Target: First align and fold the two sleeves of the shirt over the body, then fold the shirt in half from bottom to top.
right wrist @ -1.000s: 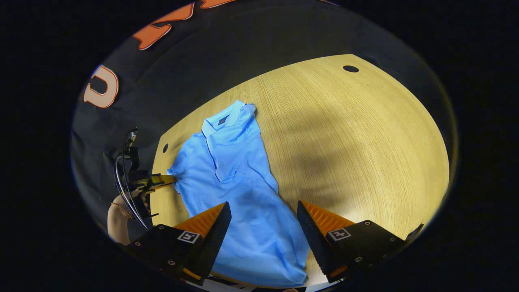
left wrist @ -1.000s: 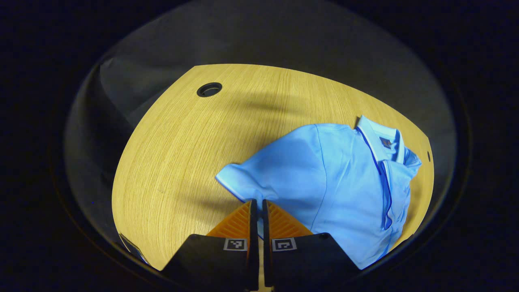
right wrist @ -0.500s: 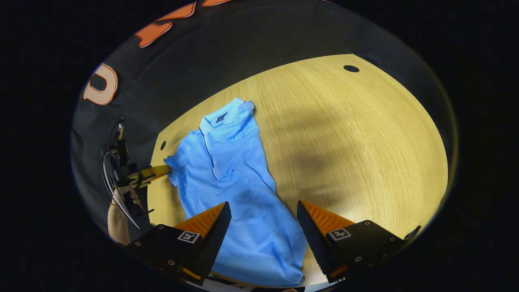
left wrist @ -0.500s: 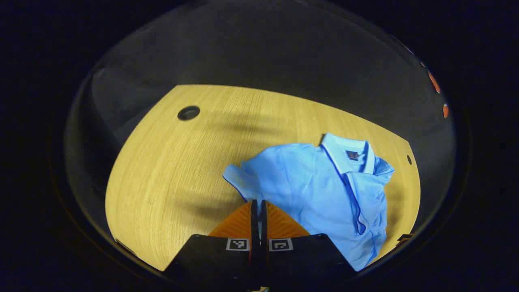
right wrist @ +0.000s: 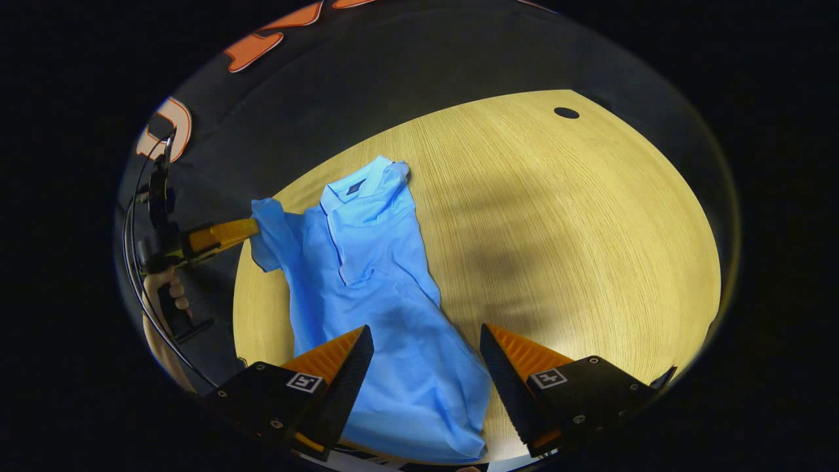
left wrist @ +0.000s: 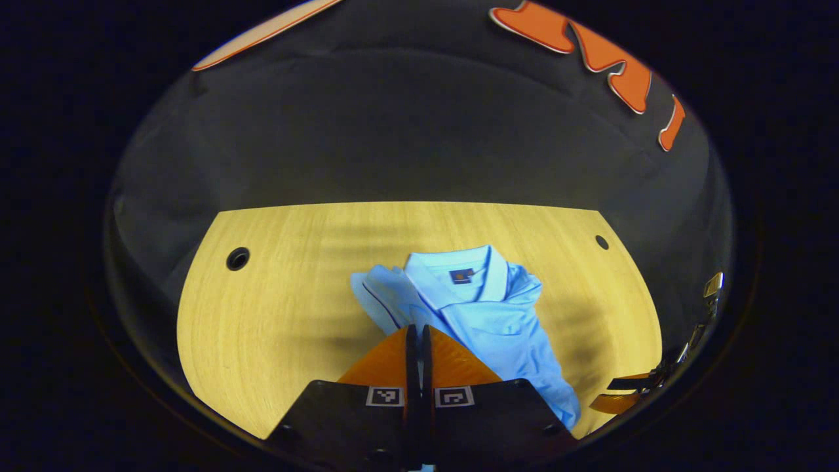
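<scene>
Right gripper view showed my left gripper (right wrist: 252, 226) pinching the polo shirt's (right wrist: 380, 288) sleeve (right wrist: 267, 236), lifted off the wooden table (right wrist: 577, 249). My right gripper (right wrist: 426, 367) hung wide apart over the hem.

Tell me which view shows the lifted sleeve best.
The right gripper view: the sleeve shows from the side, raised off the table in the left gripper. The left gripper view shows that sleeve partly hidden behind its shut fingers.
</scene>
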A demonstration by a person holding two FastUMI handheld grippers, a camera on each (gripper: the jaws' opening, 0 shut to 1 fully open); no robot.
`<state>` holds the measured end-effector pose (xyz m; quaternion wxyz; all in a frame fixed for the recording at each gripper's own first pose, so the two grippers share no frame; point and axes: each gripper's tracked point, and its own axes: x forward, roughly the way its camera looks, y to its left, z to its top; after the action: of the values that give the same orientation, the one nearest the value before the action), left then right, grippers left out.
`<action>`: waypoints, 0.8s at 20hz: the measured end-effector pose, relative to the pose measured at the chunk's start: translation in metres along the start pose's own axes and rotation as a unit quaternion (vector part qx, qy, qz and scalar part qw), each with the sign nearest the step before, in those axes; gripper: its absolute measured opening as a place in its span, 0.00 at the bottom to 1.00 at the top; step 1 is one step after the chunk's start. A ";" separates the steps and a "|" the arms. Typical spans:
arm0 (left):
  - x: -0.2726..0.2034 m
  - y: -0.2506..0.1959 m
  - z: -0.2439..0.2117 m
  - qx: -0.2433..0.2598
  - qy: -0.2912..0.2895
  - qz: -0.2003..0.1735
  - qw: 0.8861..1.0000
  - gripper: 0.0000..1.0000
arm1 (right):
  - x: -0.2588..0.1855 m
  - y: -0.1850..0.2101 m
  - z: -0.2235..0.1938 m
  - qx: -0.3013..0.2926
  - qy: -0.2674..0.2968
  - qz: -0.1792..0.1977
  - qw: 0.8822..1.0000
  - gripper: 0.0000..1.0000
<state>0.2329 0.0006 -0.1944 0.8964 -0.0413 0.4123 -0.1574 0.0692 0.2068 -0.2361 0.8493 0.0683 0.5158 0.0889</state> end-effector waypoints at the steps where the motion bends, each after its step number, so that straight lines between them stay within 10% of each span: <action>1: 0.002 -0.013 -0.001 0.003 0.006 -0.009 1.000 0.04 | 0.000 -0.002 0.000 0.002 -0.002 -0.001 1.000 0.99; 14: 0.036 -0.117 -0.033 0.012 0.065 -0.070 0.995 0.10 | -0.018 -0.043 -0.012 0.025 -0.004 -0.017 1.000 0.99; 16: 0.034 -0.111 -0.034 0.016 0.058 -0.055 0.997 0.50 | -0.019 -0.042 -0.014 0.026 -0.004 -0.016 1.000 0.99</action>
<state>0.2010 -0.1135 -0.2190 0.8612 -0.0401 0.4584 -0.2158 0.0519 0.1618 -0.2353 0.8506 0.0820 0.5157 0.0618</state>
